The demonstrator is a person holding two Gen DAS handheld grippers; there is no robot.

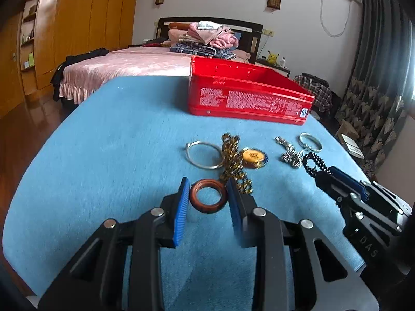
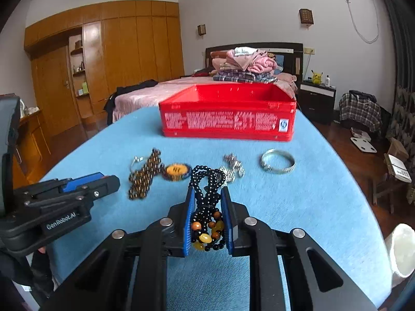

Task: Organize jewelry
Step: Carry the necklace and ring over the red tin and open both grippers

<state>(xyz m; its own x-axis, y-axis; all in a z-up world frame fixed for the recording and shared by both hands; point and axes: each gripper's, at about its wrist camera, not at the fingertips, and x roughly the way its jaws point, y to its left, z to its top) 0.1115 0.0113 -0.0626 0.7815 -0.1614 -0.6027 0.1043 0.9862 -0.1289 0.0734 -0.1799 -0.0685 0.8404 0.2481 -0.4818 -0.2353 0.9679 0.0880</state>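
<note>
Left tongs: blue pads close on either side of a reddish-brown ring bangle, held between them just above the cloth.
Right tongs: clamped on a black bead strand with amber and orange beads bunched between the pads; its black loops reach out past the tips.
Red tin: open, lidless, at the far side of the tabletop; white print on the near wall; what shows of the inside looks bare, the floor is hidden.
Tabletop: covered with a blue cloth; the jewelry lies in a loose row between the tongs and the tin.
Jewelry still lying there: thin silver bangle at the left, brown bead chain beside it, round yellow pendant with a dark rim, tangled silver chain, wider silver bangle at the right.
Room: bed with pink cover behind the tabletop, folded clothes stacked at its head, wooden wardrobe on the left, dark curtain on the right, wooden floor.
</note>
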